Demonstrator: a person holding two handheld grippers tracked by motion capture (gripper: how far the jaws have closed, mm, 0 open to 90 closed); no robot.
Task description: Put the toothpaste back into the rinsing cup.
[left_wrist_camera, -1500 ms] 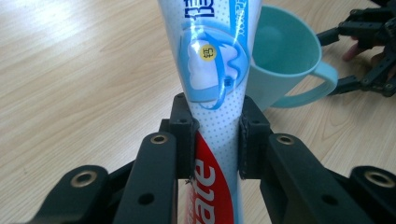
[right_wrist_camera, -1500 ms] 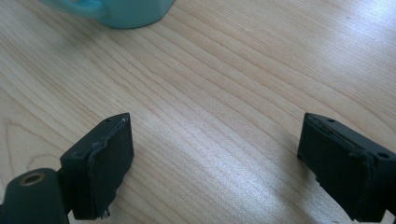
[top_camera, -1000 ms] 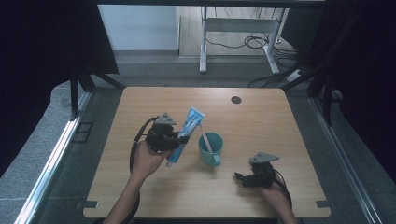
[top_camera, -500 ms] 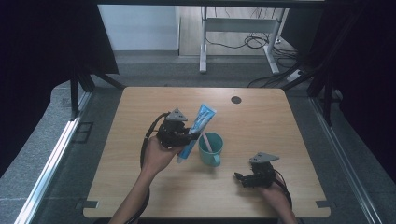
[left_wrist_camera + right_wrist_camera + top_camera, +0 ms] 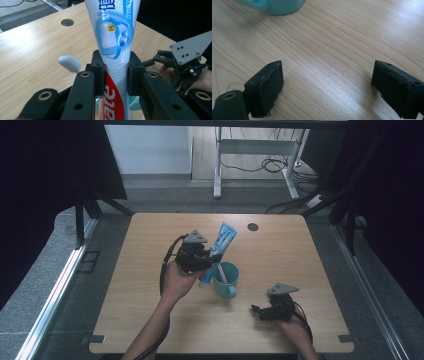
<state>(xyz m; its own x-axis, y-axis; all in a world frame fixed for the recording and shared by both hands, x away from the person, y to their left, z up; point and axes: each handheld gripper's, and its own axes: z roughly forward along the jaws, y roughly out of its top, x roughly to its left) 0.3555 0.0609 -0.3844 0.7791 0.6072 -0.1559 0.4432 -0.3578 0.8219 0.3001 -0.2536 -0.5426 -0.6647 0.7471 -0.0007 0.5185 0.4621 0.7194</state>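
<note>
My left gripper (image 5: 202, 261) is shut on a blue, white and red toothpaste tube (image 5: 220, 246), pinched at its middle and held tilted above the table. In the left gripper view the tube (image 5: 115, 37) stands upright between the pads (image 5: 97, 72). Its lower end hangs at the left rim of a teal mug (image 5: 226, 280), which holds a toothbrush (image 5: 223, 272); the brush's white head (image 5: 70, 63) sticks up beside the jaws. My right gripper (image 5: 261, 312) rests on the table right of the mug, open (image 5: 327, 85) with bare wood between its pads. The mug's base (image 5: 279, 5) lies ahead of it.
The wooden table (image 5: 280, 250) has a round cable hole (image 5: 253, 226) near its far edge. Beyond the table are a white desk frame (image 5: 218, 165) and cables on the floor. Dark curtains flank both sides.
My left gripper has carried the toothpaste tube to the right and a little up, bringing its lower end to the mug's rim. The right gripper has stayed put.
</note>
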